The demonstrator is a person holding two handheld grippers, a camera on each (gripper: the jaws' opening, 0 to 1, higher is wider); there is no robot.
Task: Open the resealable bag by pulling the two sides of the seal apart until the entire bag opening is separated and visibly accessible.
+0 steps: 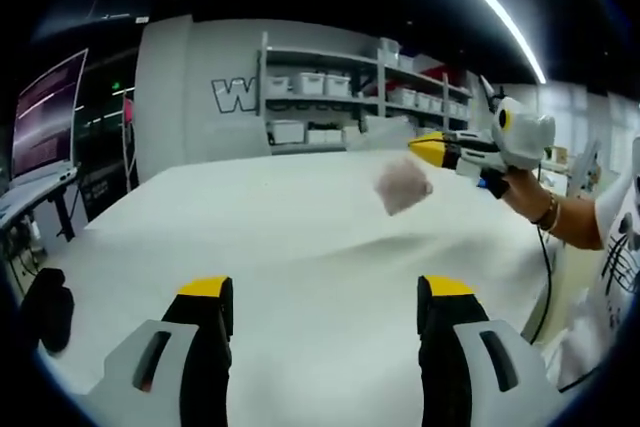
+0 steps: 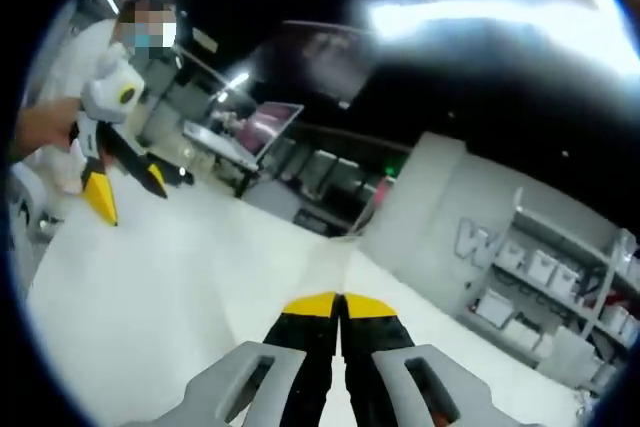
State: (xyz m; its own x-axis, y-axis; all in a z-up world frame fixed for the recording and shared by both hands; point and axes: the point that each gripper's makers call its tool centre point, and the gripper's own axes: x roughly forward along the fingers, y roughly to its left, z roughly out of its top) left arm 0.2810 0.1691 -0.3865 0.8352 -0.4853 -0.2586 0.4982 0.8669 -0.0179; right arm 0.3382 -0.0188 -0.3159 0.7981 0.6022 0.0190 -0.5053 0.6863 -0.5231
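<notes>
White cloth-covered table (image 1: 300, 247), clear resealable plastic bag (image 1: 402, 185) pinched in closed right gripper (image 1: 420, 148), left gripper (image 1: 325, 292) wide apart, holding nothing.

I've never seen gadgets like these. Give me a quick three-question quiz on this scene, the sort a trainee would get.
1. True or false: the left tool is clamped on the bag.
2. Which tool holds the bag up above the white table? A) the left tool B) the right tool C) both tools
3. Fill in: the shelves behind the table carry white ____.

Key:
1. False. Its jaws stand open with nothing between them.
2. B. The bag hangs from the right tool's tip, and that tool's jaws are shut.
3. bins
</notes>
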